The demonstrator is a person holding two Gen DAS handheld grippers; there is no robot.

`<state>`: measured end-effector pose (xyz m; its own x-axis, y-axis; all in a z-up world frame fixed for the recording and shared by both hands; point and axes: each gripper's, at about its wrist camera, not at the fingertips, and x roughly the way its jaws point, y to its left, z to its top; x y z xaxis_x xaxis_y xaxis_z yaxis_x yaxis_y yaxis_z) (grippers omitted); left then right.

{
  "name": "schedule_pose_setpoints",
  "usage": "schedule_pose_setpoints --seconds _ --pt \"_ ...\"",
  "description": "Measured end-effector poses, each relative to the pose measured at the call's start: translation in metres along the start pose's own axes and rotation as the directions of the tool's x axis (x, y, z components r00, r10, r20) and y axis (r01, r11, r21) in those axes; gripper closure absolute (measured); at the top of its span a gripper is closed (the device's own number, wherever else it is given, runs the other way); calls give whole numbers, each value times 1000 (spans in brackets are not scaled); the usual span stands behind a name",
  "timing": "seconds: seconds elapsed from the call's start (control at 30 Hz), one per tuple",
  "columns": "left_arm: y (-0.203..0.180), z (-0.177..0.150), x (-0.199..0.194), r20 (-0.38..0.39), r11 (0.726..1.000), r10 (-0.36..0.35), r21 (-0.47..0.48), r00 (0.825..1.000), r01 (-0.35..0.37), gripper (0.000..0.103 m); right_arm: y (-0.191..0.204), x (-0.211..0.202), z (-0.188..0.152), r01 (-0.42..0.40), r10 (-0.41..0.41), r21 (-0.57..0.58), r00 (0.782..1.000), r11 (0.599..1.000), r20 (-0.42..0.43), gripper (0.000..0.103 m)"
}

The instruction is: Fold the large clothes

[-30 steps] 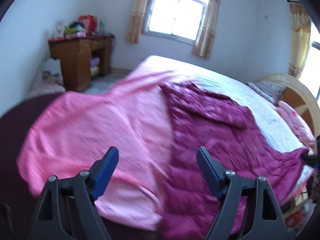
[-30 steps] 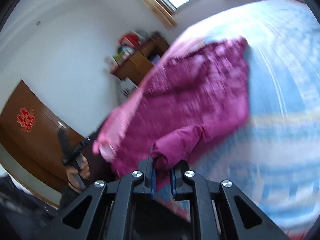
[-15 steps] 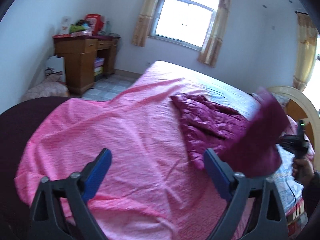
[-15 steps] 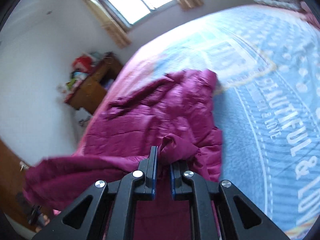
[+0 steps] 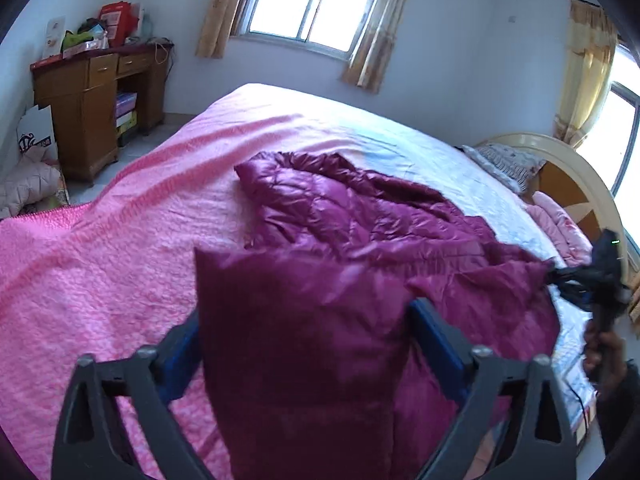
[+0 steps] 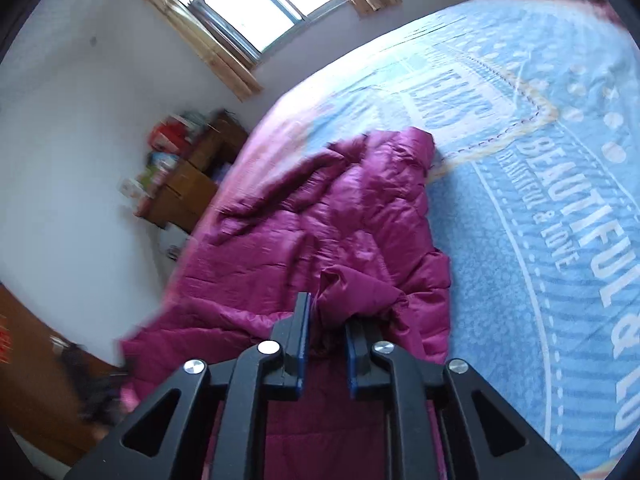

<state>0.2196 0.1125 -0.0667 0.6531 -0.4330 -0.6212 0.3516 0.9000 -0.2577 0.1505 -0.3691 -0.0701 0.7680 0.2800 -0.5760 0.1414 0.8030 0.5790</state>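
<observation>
A large magenta quilted down coat (image 5: 360, 232) lies crumpled on the bed; it also shows in the right wrist view (image 6: 320, 216). My left gripper (image 5: 304, 328) is wide open, and a flap of the coat (image 5: 296, 340) hangs between its blue pads without being pinched. My right gripper (image 6: 326, 332) is shut on a bunched fold of the coat (image 6: 348, 292) and holds it above the bed. The right gripper also shows at the far right of the left wrist view (image 5: 600, 276), with a hand below it.
The bed has a pink spread (image 5: 100, 272) on one side and a blue printed sheet (image 6: 540, 160) on the other. A wooden desk (image 5: 92, 100) with clutter stands by the wall. A cream headboard (image 5: 568, 168) and pillows are at the right.
The right gripper has carried the coat's edge across, so a flap now hangs between my left gripper's open pads. The coat has bunched toward the bed's middle.
</observation>
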Motion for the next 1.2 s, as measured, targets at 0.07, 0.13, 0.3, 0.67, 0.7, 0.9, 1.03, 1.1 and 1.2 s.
schedule_pose_setpoints --seconds 0.07,0.13,0.3,0.67,0.7,0.9,1.03,1.1,1.2 --pt "-1 -5 4 -18 1000 20 7 1000 -20 11 0 -14 3 -33 33 -7 999 999 12 43" --pt "0 -8 5 -39 999 32 10 999 -32 11 2 -31 6 17 -13 -65 998 998 63 17" --pt "10 -8 11 -67 998 16 -59 998 -20 9 -10 -39 9 47 -37 -100 995 994 98 16" --pt "16 -17 30 -109 987 -50 -156 993 33 48 4 52 -13 153 -200 -337 974 929 -109 86" --pt "14 -18 27 -97 989 -46 -147 994 31 61 10 52 -17 165 -213 -366 973 916 -94 87" --pt "-3 -19 -11 30 994 -36 -97 999 39 90 25 8 -34 205 -204 -376 978 904 43 94" --pt "-16 -9 -33 76 998 -40 -45 996 43 92 42 -36 -33 217 -172 -377 974 900 150 94" --pt "-25 3 -42 90 999 -36 -7 995 37 92 53 -55 -24 227 -155 -384 965 895 209 94" --pt "-33 13 -48 131 999 -31 31 991 27 92 65 -68 -11 234 -138 -386 955 892 261 94"
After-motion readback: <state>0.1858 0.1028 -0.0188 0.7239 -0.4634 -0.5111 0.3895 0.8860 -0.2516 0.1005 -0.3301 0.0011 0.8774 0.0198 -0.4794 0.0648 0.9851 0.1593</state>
